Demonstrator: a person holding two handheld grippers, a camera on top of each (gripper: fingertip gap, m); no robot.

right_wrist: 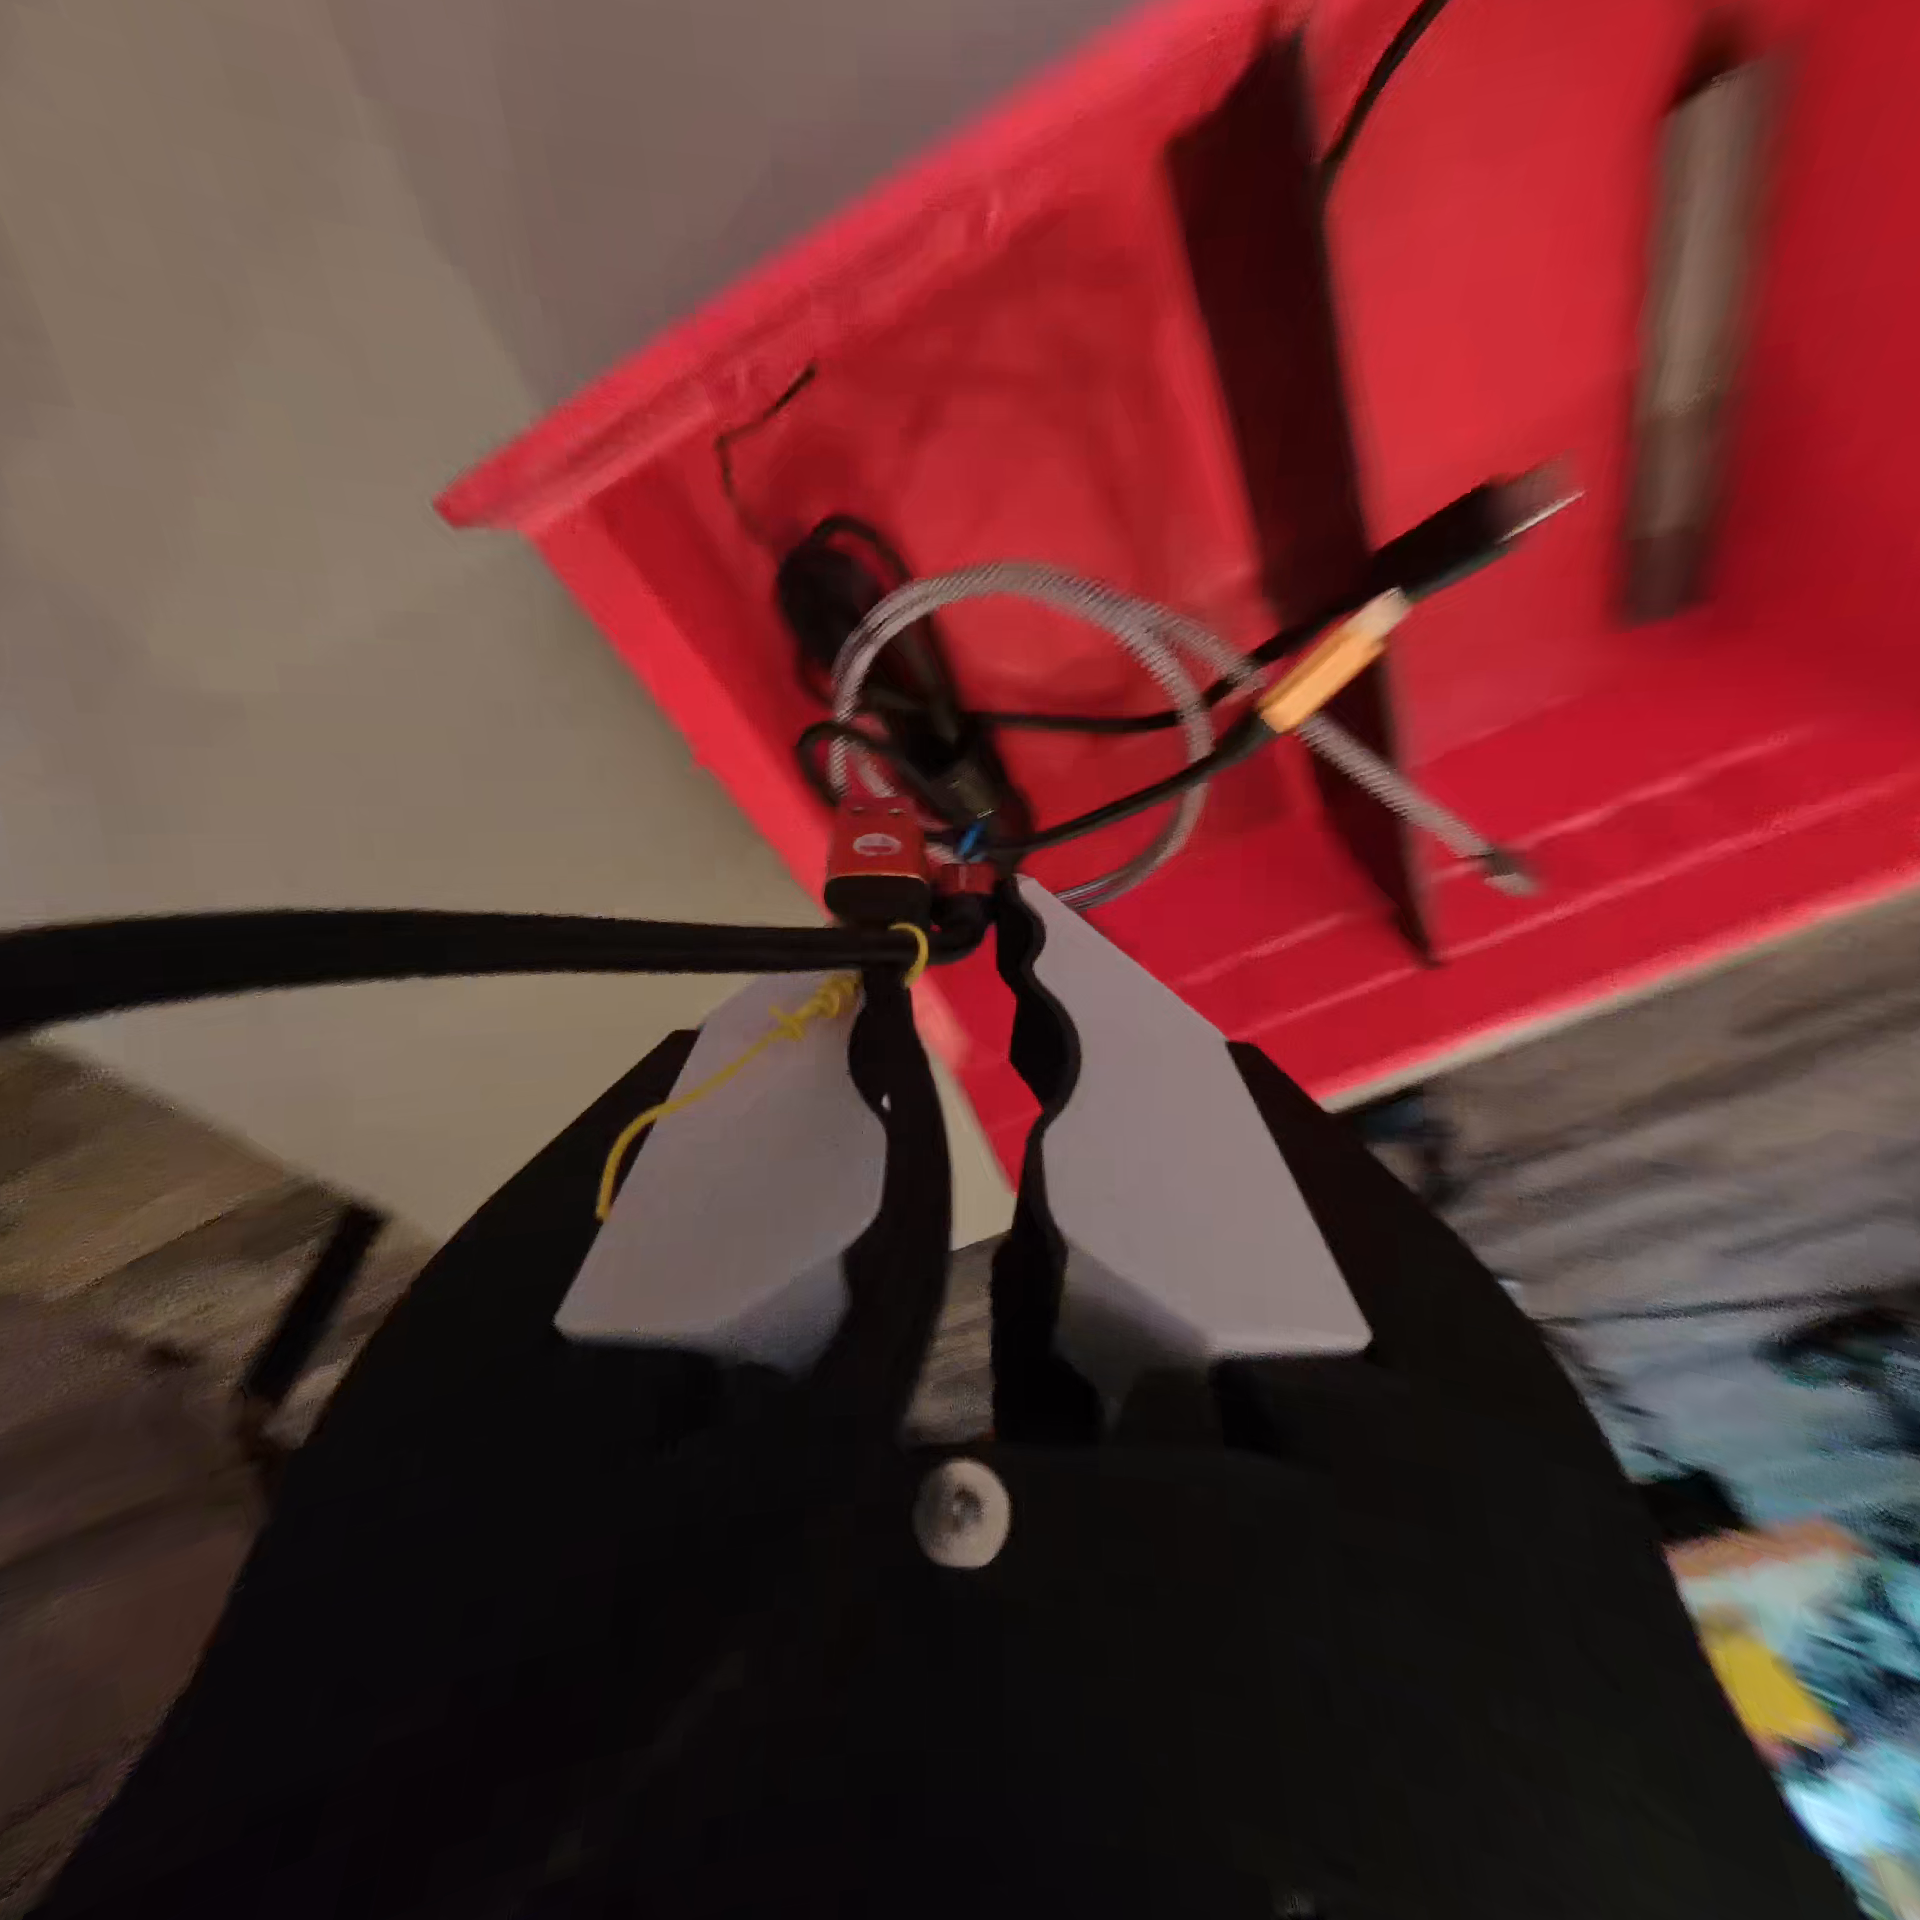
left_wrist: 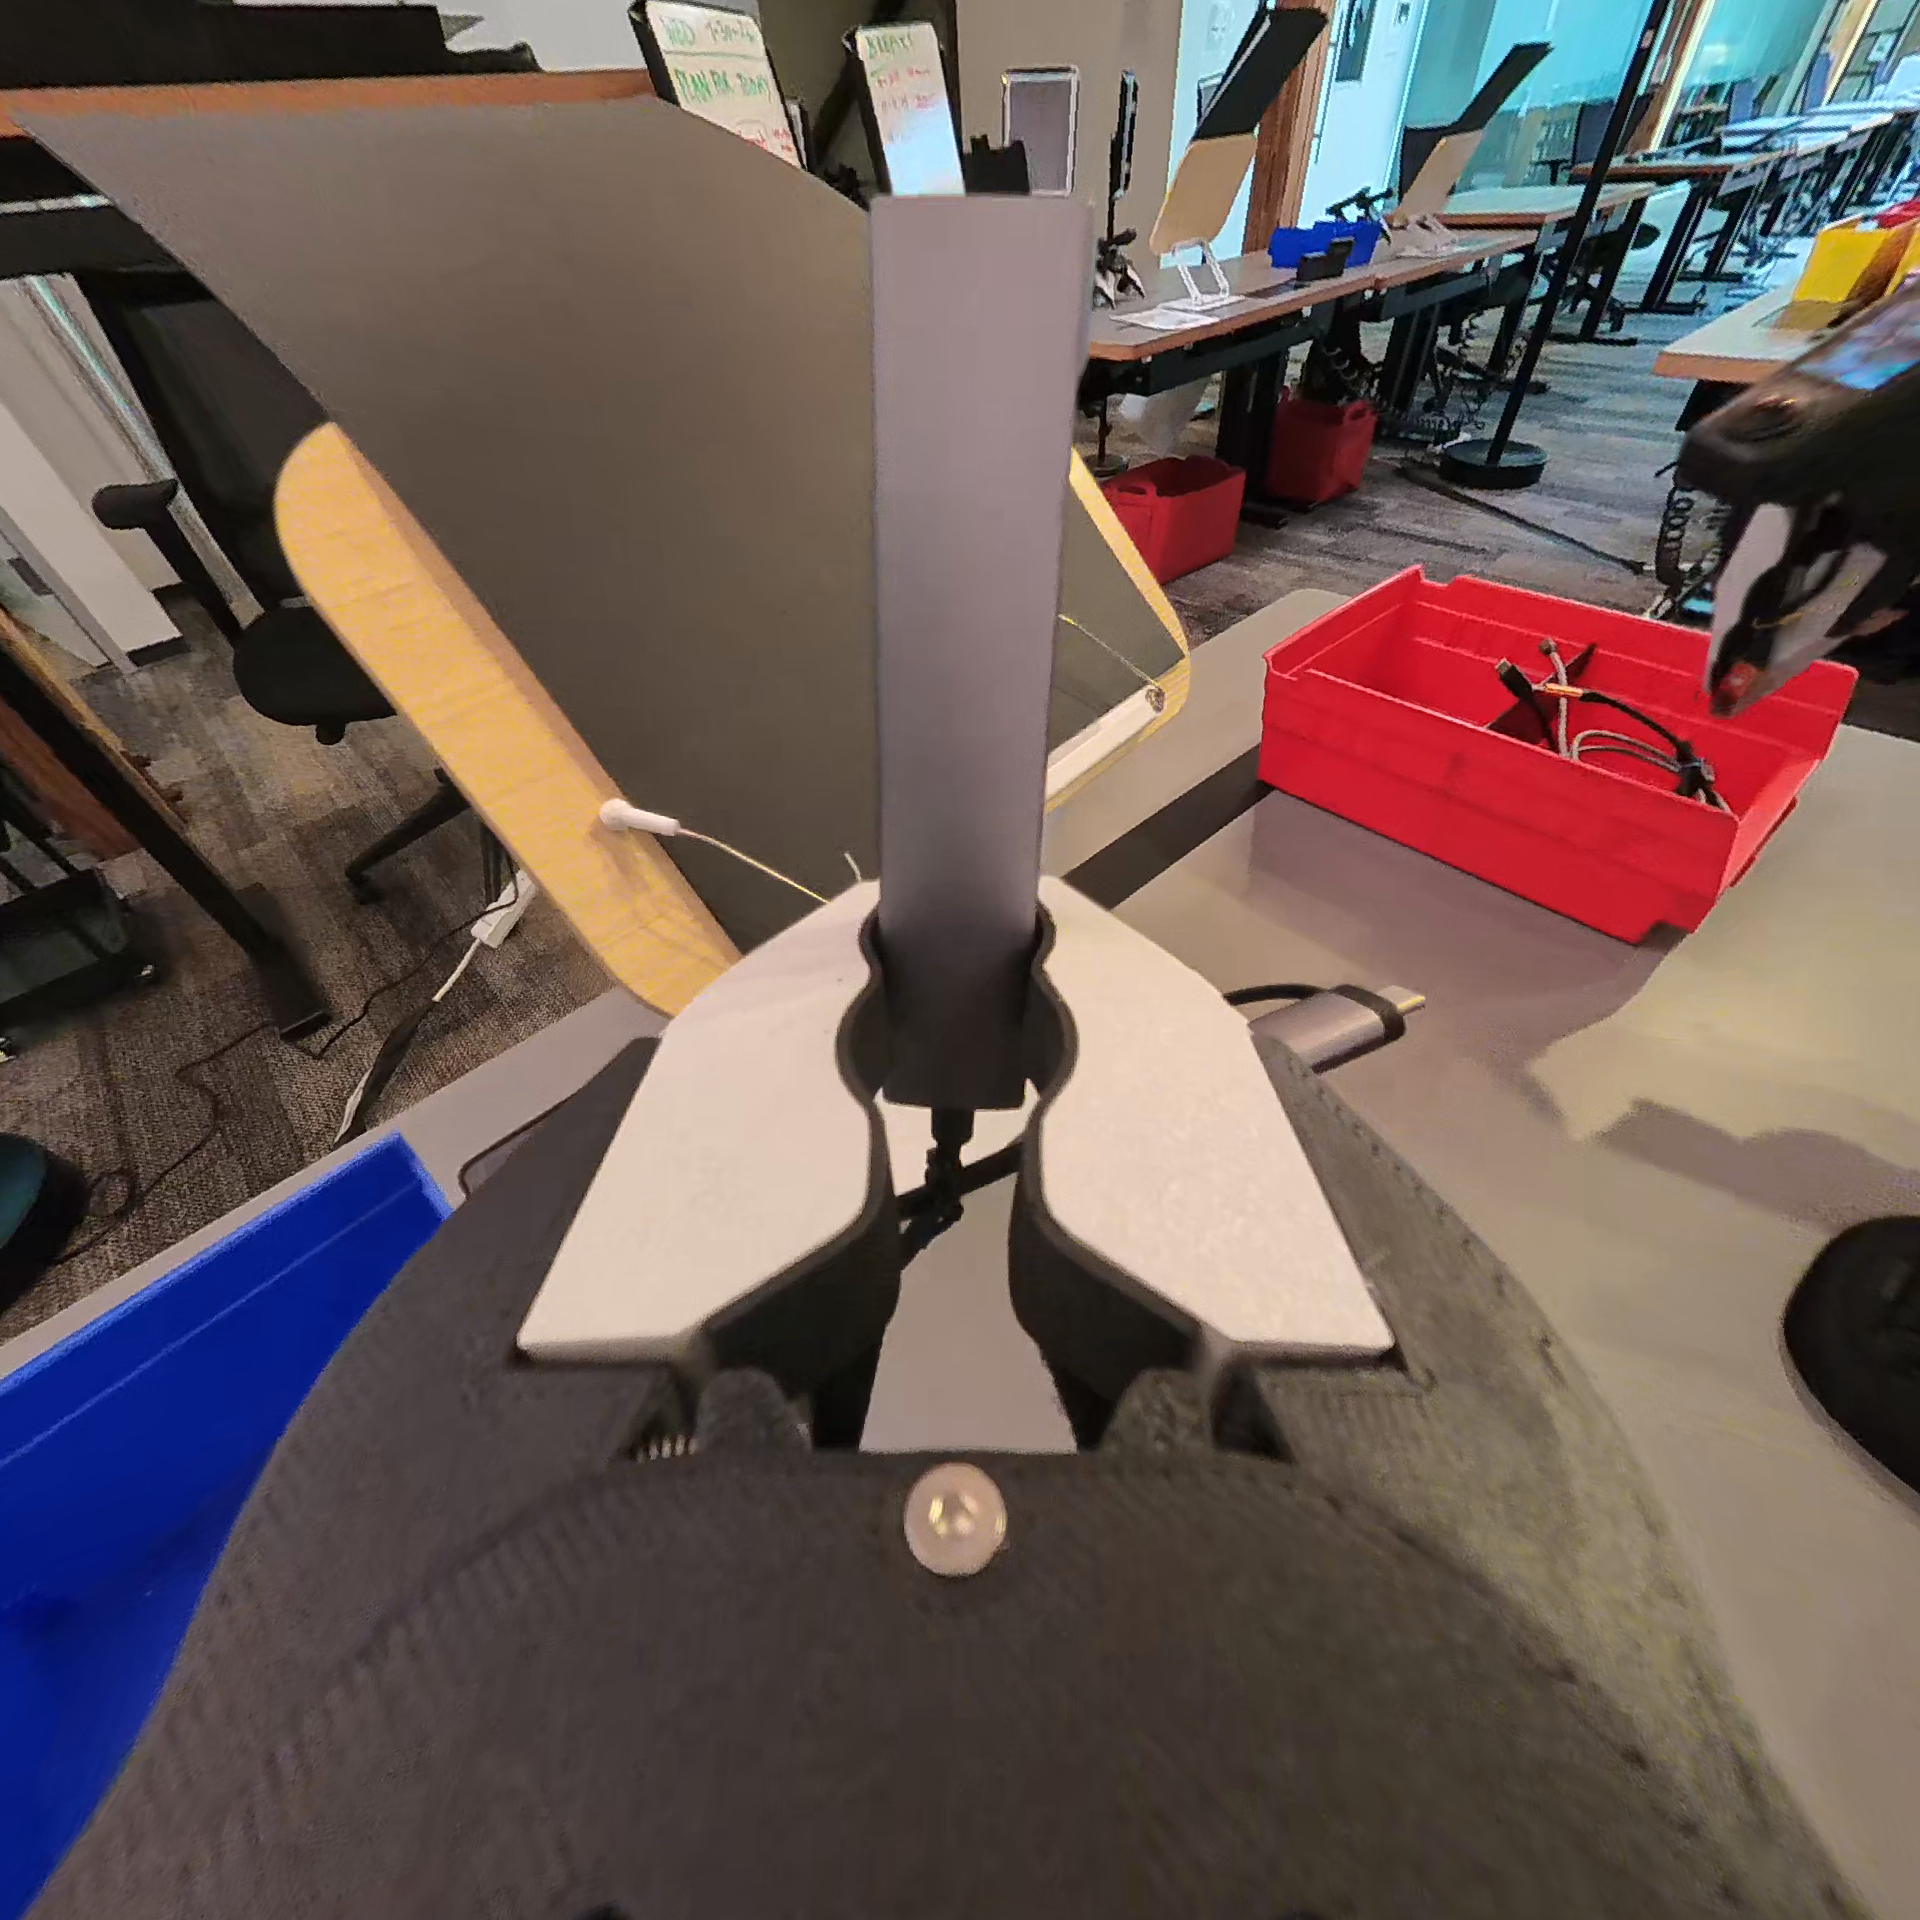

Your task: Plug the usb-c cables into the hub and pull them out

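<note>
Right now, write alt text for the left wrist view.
The left claw is shut on a grey hub held upright above a grey table. At right, the right claw hovers over a red bin of cables; a blue bin sits at lower left.

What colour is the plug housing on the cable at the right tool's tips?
Red metallic plug housing, clearest in the right wrist view, above the red bin.
</note>
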